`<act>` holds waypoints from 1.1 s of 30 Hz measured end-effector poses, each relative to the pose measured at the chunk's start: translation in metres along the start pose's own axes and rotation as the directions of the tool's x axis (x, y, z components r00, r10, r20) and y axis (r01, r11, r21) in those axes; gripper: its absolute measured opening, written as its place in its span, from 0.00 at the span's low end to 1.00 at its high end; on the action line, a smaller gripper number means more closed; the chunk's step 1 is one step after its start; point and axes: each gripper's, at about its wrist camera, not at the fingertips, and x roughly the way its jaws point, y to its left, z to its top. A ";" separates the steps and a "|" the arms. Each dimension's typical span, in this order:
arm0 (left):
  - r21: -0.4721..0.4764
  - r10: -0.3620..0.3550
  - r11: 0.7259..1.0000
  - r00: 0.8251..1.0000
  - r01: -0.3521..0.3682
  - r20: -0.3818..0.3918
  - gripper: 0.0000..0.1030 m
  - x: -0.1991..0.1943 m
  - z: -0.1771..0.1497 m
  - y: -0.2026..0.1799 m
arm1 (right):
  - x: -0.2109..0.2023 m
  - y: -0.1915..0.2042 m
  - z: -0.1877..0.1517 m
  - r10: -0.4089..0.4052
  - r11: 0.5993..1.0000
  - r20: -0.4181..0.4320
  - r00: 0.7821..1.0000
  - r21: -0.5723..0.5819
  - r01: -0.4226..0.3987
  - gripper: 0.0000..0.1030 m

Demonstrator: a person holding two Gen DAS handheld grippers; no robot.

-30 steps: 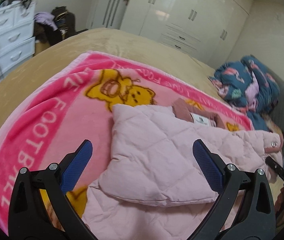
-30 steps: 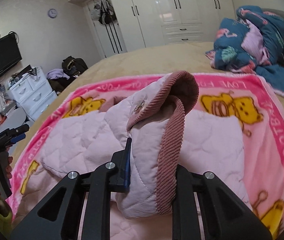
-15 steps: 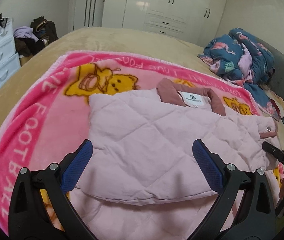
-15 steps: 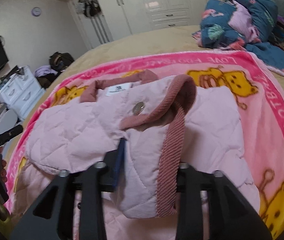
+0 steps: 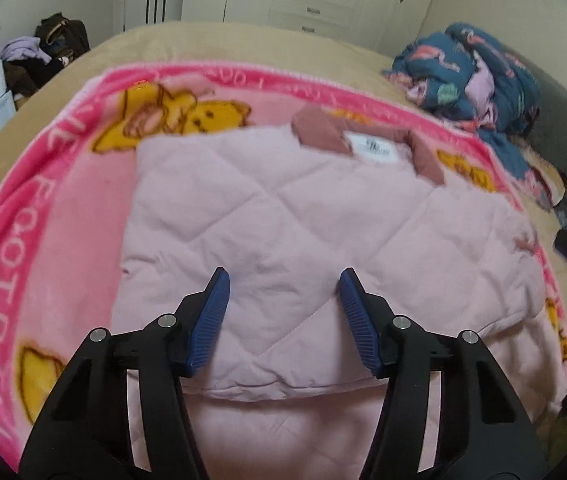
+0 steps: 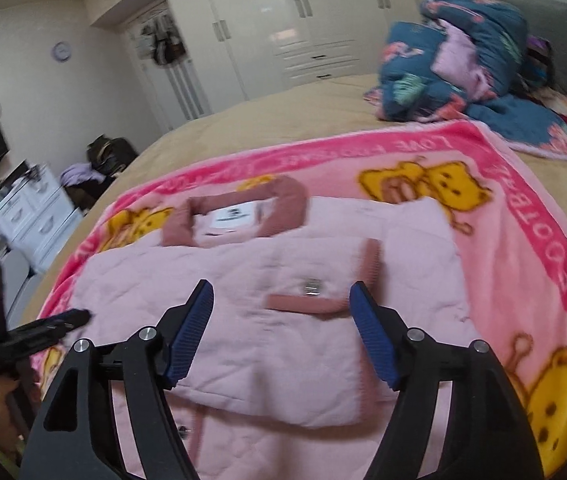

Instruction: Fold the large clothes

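the pink quilted jacket lies folded on the pink blanket just ahead of both claws. left claw half open, closing, gripping nothing; right claw opening, empty, above the cuff.

Jacket: pale pink, diamond-quilted; dusty-rose ribbed collar. Blanket: hot-pink border, yellow bears. Bedding heap at 1 o'clock: navy, pink print. Bedspread: tan.
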 end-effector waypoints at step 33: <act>-0.040 0.025 0.999 0.999 -0.026 -0.038 0.47 0.011 -0.017 0.011 | 0.095 0.076 -0.029 0.043 0.986 -0.235 0.971 -0.145 -0.079 0.76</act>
